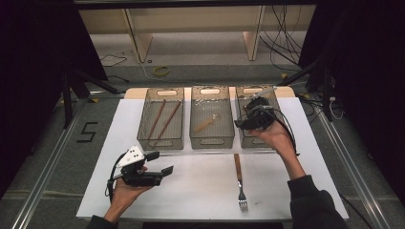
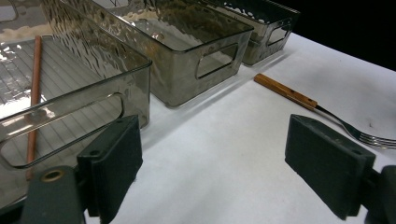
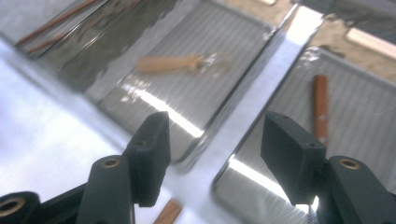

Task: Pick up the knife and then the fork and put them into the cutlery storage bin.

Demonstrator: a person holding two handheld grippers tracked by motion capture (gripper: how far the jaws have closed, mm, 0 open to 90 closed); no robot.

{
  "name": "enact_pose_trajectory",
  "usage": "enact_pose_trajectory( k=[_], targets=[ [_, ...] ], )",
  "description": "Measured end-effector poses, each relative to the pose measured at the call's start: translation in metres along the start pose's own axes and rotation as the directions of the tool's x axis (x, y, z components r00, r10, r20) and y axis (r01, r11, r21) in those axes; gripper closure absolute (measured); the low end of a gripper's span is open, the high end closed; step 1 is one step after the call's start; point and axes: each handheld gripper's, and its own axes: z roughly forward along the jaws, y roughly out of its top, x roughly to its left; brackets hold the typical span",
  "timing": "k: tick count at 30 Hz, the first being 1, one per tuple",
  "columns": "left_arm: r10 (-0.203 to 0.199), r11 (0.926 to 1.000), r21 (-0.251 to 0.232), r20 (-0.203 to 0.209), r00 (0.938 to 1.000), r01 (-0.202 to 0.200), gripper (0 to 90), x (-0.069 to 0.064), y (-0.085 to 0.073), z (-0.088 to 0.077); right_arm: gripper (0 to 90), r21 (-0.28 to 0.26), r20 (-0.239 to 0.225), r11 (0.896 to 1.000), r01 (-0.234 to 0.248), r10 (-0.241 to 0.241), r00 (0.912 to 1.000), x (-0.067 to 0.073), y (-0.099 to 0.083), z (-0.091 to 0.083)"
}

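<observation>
Fork (image 1: 240, 183) flat on the worktop (image 1: 200, 191), just in front of the bins, wooden handle toward the middle bin (image 1: 212, 125), tines toward the person. Likely light and stiff; steel neck and tines slick, wood handle grippier. Best taken across the handle near its middle, tongs square to it, since so low on the worktop leaves little to catch. Right tongs (image 1: 249, 118) over the right bin (image 1: 243, 138), jaws apart, nothing between them; a wood-handled piece (image 3: 320, 107) on that bin's floor beneath. Left tongs (image 1: 160, 163) low over the worktop at the left, jaws wide and empty, pointed toward the fork. Utensil (image 1: 206, 123) in the middle bin; chopsticks (image 1: 162, 120) in the left bin (image 1: 161, 140).
</observation>
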Motion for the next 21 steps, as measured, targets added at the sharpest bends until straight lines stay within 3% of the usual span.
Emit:
enact_pose_trajectory(
  k=[7, 21],
  targets=[
    [-0.001, 1.0, 0.0, -0.001, 1.0, 0.001, 18.0, 0.0, -0.001, 0.0, 42.2, 0.009, -0.049, 0.999, 0.032, -0.031, 0.9983, 0.021, -0.029, -0.006],
    [0.003, 1.0, 0.007, -0.002, 1.0, -0.003, 17.9, -0.001, -0.001, 0.001, 41.7, 0.11, -0.094, 0.993, 0.05, -0.04, 0.9948, 0.037, -0.068, 0.005]
  ],
)
